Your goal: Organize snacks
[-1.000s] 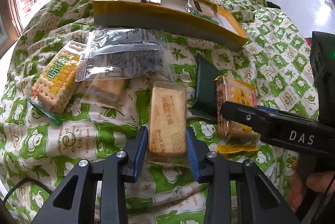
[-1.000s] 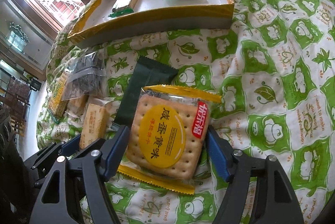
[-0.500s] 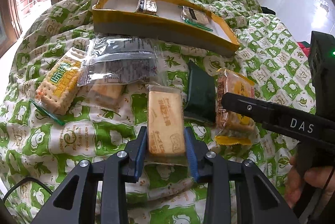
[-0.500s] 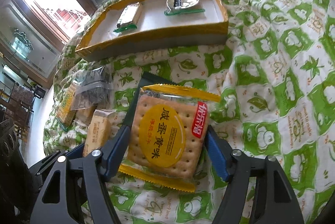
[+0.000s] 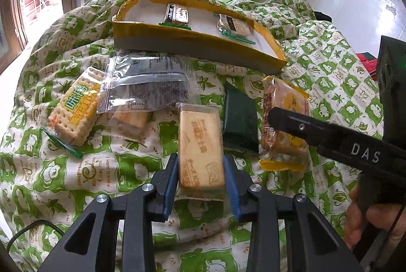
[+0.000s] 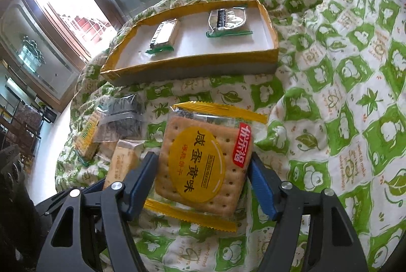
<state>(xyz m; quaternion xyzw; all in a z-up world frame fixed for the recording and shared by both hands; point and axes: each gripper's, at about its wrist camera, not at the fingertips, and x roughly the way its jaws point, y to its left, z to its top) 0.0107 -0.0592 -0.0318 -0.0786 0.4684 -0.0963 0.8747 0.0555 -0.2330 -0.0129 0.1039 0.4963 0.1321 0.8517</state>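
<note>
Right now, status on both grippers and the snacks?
Left gripper shut on tan biscuit pack. Right gripper shut on yellow cracker pack. Tray ahead, two packs inside. Path clear.

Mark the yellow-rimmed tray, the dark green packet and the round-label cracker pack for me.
yellow-rimmed tray [image 5: 192, 49], left wrist view, near wall.
dark green packet [image 5: 239, 119], left wrist view, wrapper middle.
round-label cracker pack [image 6: 200, 165], right wrist view, yellow label.

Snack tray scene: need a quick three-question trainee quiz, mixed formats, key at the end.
1. True or false: the yellow-rimmed tray holds two snack packets.
2. What is the left gripper shut on?
A. dark green packet
B. long pale biscuit packet
C. clear zip bag
3. Fill in: the right gripper grips a square cracker packet with a round ___ label.

Key:
1. True
2. B, the long pale biscuit packet
3. yellow
</note>
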